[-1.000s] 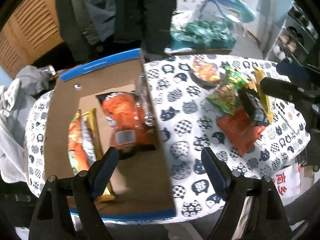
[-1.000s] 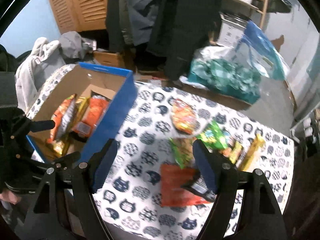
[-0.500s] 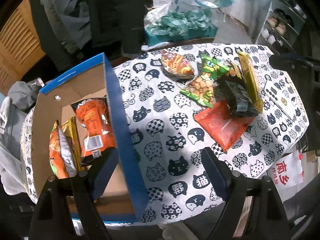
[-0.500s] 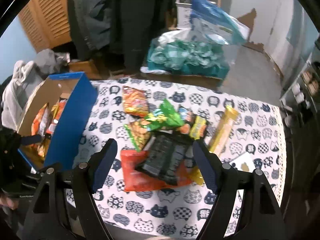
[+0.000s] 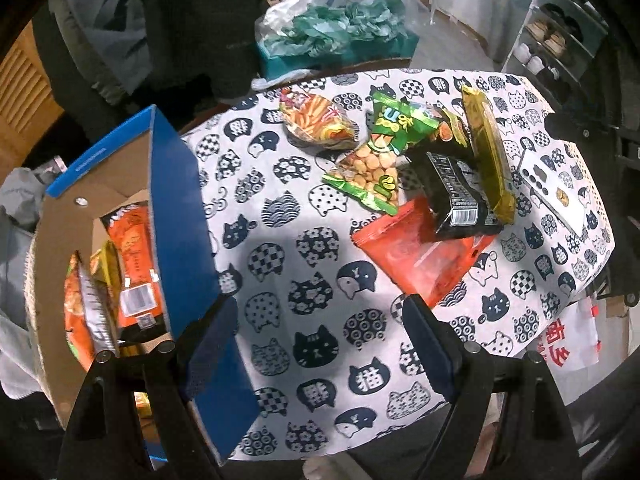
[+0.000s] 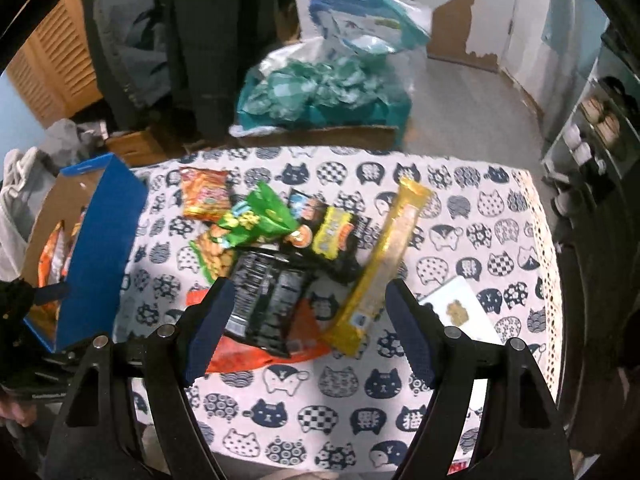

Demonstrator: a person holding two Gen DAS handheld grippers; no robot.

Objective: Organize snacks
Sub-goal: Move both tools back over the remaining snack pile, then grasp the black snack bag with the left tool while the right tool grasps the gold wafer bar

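Observation:
A pile of snack packs lies on the cat-print tablecloth (image 5: 304, 264): a black pack (image 6: 268, 300) on a red pouch (image 5: 420, 256), a long yellow bar (image 6: 384, 264), green bags (image 5: 396, 124) and an orange noodle bag (image 5: 316, 120). A blue cardboard box (image 5: 180, 216) at the left holds orange packs (image 5: 134, 264). My left gripper (image 5: 320, 344) hangs open over bare cloth beside the box wall. My right gripper (image 6: 306, 332) is open above the black pack and red pouch, nothing between its fingers.
A white phone (image 5: 556, 196) lies at the table's right edge. Behind the table sit a teal-filled plastic bag (image 6: 320, 92), hanging dark coats (image 6: 192, 40) and a shelf with shoes (image 5: 556, 40). A grey garment (image 6: 24, 184) lies left of the box.
Both views have slid right: the left gripper left the box and now hangs over the cloth; the right gripper moved from beside the box to over the snack pile. Both stay open.

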